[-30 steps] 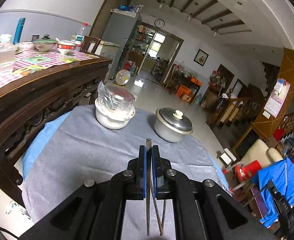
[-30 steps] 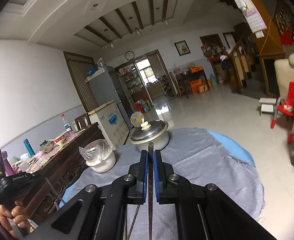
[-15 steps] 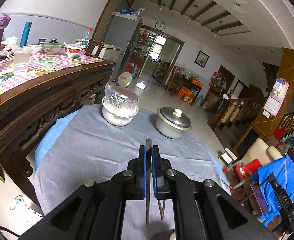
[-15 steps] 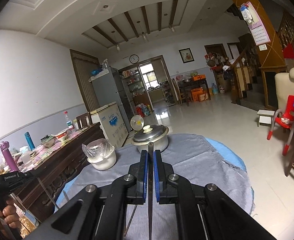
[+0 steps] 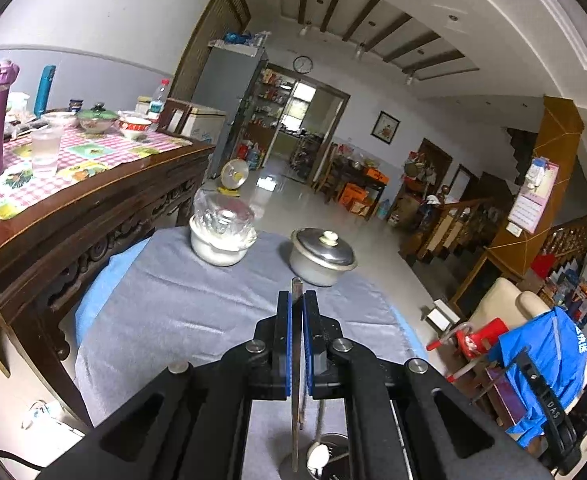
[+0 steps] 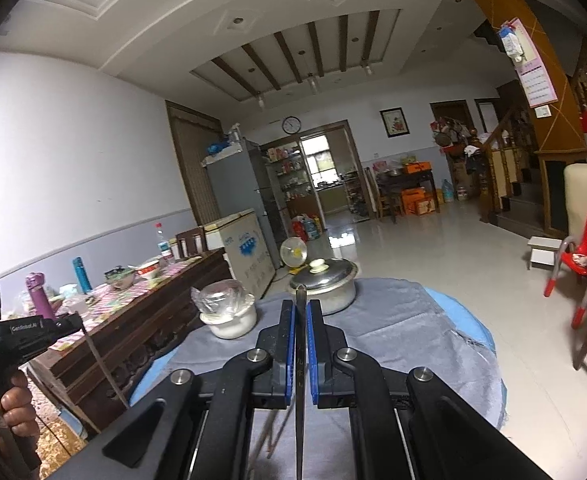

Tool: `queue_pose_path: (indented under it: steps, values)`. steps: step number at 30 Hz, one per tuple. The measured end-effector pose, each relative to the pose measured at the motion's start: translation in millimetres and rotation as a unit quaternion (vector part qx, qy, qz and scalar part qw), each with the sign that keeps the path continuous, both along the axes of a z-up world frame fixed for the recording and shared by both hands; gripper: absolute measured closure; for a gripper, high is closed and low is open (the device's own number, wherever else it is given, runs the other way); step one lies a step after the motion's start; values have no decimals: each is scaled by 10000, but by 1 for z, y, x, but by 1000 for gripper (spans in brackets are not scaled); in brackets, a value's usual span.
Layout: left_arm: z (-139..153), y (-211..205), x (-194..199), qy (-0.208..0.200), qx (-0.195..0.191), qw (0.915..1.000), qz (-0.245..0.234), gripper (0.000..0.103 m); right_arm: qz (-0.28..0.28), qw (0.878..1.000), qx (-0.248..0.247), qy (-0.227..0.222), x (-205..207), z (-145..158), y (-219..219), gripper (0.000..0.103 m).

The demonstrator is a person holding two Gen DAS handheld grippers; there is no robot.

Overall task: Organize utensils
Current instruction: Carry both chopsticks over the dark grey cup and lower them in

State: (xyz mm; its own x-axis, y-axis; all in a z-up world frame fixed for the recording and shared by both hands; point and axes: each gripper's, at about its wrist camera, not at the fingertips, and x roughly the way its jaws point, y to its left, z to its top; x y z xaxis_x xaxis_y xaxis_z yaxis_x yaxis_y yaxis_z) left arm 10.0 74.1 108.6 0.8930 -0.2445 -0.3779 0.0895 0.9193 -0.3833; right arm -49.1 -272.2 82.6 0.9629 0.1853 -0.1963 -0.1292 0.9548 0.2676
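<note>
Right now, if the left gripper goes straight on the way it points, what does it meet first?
Most likely the lidded steel pot, just past the left gripper and the tip of the thin metal utensil it clamps; depth is unclear, and it might reach the grey cloth short of the pot.

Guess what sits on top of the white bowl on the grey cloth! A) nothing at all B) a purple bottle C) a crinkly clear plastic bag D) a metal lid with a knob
C: a crumpled clear plastic bag covers the white bowl; the knobbed lid is on the metal pot beside it.
</note>
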Motion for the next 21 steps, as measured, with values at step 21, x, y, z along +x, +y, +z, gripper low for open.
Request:
queue_pose_path:
  steps: [21]
  values:
    - [7, -34, -9, -119, -33, 9994, -337, 98, 761, 9967, -55, -278, -6, 14, 61, 97]
